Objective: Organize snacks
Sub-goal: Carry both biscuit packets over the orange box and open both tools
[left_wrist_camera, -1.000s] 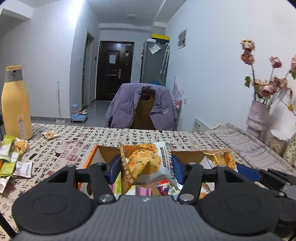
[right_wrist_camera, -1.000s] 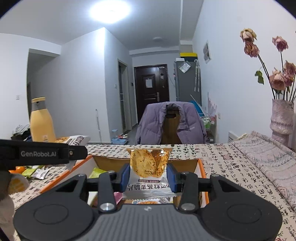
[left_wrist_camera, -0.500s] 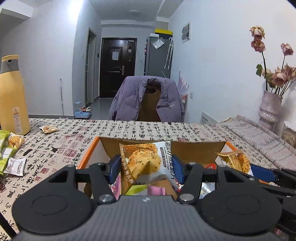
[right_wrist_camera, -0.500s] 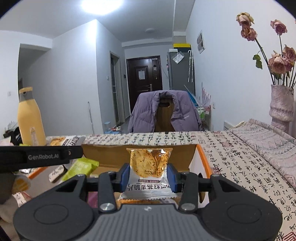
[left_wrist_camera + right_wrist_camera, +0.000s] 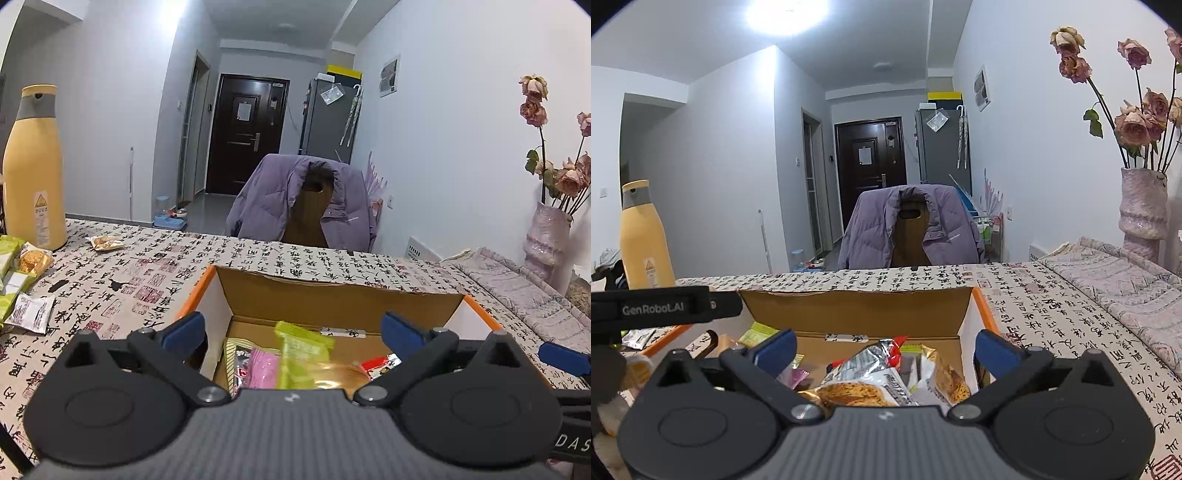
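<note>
My left gripper [image 5: 291, 332] and right gripper [image 5: 886, 345] hang over the cardboard box [image 5: 332, 299], jaws opening with nothing between them, so the snack packets [image 5: 886, 373] lie gathered inside; more wait on the tabletop [image 5: 122, 284].

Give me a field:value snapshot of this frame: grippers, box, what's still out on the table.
left gripper: jaws opening, nothing between the pads, over the box
right gripper: jaws opening, nothing gripped, over the box
box: open cardboard, orange rim, on the patterned tablecloth
box contents: green packet, pink packet, cracker packets piled loose
still outside box: packets at table's left edge; one small packet near the yellow bottle
background: purple jacket over a chair
</note>
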Available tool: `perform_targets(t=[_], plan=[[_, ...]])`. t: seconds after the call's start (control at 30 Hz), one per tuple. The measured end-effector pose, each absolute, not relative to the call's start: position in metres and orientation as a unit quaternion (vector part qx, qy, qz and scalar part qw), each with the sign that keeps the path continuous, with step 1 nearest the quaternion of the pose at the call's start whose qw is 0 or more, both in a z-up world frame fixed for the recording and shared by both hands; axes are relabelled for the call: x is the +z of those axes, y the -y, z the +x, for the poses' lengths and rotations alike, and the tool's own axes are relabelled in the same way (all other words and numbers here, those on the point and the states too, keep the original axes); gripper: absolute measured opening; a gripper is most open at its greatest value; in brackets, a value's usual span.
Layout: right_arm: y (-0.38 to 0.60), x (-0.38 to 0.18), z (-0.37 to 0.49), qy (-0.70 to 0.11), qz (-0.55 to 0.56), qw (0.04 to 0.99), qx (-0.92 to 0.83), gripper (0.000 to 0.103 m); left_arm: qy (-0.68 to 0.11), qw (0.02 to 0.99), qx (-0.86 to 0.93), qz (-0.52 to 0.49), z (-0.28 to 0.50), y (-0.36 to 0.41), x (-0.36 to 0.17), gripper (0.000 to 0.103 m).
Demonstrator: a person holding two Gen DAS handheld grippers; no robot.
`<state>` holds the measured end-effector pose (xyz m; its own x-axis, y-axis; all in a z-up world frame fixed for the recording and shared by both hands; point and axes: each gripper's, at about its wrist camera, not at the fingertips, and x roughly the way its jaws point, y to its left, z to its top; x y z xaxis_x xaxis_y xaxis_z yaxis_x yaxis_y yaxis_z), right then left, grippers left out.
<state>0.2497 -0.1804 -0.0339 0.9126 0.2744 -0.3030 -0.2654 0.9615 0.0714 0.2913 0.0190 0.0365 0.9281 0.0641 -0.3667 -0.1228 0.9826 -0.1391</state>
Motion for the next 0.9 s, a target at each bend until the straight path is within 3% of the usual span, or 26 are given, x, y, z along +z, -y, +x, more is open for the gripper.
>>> perform_targets(t=[0.47,0.9], plan=[[0.179,-0.012,0.232,-0.141,0.001,0.980,0.139,0.103,-0.164,0.980,0.041,-0.107,0.278,-0.014,0.069,0.103],[0.194,0.008,0.180,-0.136,-0.001,0.981,0.139,0.103,-0.150,0.985,0.032,-0.082,0.217,0.001,0.096,0.103]])
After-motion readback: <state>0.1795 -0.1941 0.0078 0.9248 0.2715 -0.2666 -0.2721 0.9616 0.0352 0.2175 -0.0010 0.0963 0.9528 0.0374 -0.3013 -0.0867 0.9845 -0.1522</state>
